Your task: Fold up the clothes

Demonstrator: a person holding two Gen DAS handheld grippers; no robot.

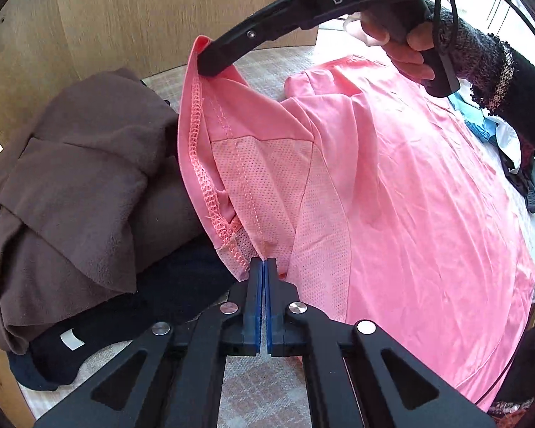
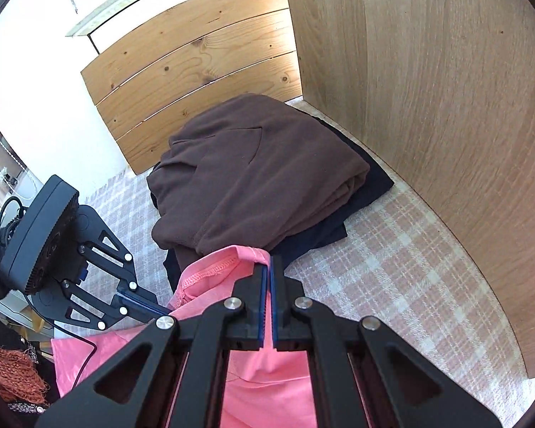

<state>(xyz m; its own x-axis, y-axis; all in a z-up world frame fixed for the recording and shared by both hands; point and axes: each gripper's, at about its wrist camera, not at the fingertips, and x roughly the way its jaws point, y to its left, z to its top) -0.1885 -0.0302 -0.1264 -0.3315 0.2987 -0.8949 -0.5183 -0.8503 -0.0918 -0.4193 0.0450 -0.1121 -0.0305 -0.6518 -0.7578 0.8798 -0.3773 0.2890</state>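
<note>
— Jaws?
— Both are pinching the pink shirt [image 1: 392, 185]: the left gripper [image 1: 264, 267] is clamping its mesh seam, the right gripper [image 2: 269, 267] its hem.
— Where is the shirt lying?
— It is spreading across the checked bedcover [image 2: 392, 249], beside the folded brown garment [image 2: 260, 171].

Bed with a pink-and-white checked cover [image 2: 392, 249], knotty pine slat headboard [image 2: 196, 82] at its end, tall pale oak wardrobe panel [image 2: 428, 107] hard against one side, bright daylight washing out the white wall [image 2: 28, 89] behind
</note>
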